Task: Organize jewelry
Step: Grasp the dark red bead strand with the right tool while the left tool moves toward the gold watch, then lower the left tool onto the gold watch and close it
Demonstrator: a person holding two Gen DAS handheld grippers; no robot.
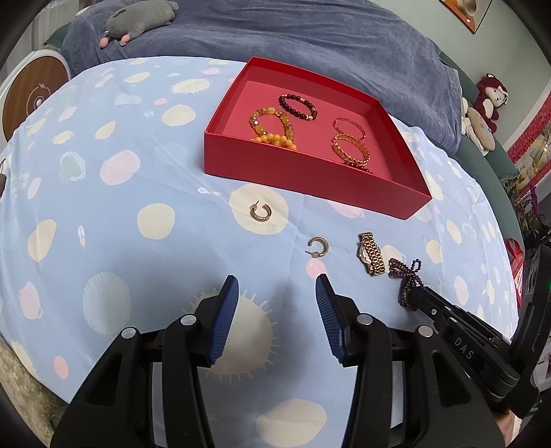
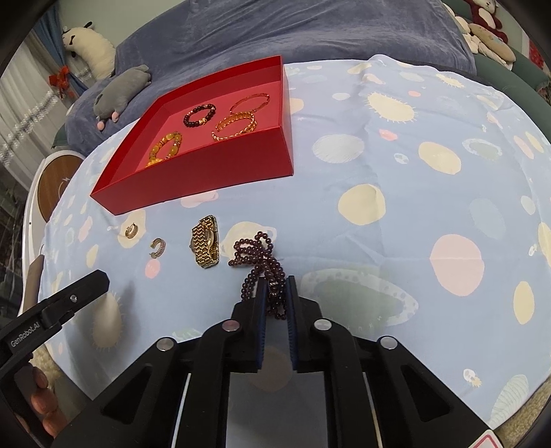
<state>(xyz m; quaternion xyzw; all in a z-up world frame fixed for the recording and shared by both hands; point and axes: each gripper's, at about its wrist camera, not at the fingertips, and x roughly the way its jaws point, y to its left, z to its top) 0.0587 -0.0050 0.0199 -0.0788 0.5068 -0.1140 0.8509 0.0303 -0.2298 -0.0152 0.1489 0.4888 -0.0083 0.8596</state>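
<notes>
A red box (image 1: 303, 186) (image 2: 206, 175) on the spotted blue cloth holds amber bead bracelets (image 1: 272, 127), a dark bead bracelet (image 1: 298, 107) and gold bangles (image 1: 349, 144). On the cloth in front of it lie two gold hoop earrings (image 1: 261, 212) (image 1: 318, 246), a gold watch (image 1: 371, 253) (image 2: 206, 241) and a dark purple bead strand (image 2: 256, 253). My right gripper (image 2: 275, 284) is shut on the near end of that strand, also seen as the bead strand (image 1: 406, 275) in the left wrist view. My left gripper (image 1: 277, 284) stands open above the cloth, short of the nearer earring, with nothing between its pads.
A blue-grey blanket (image 1: 310, 38) lies behind the cloth, with a grey plush toy (image 1: 137, 20) on it. More plush toys (image 1: 485, 107) sit at the far right. A round wooden-topped stand (image 1: 31, 96) is at the left. A person's fingers (image 2: 44, 396) hold the left gripper's handle.
</notes>
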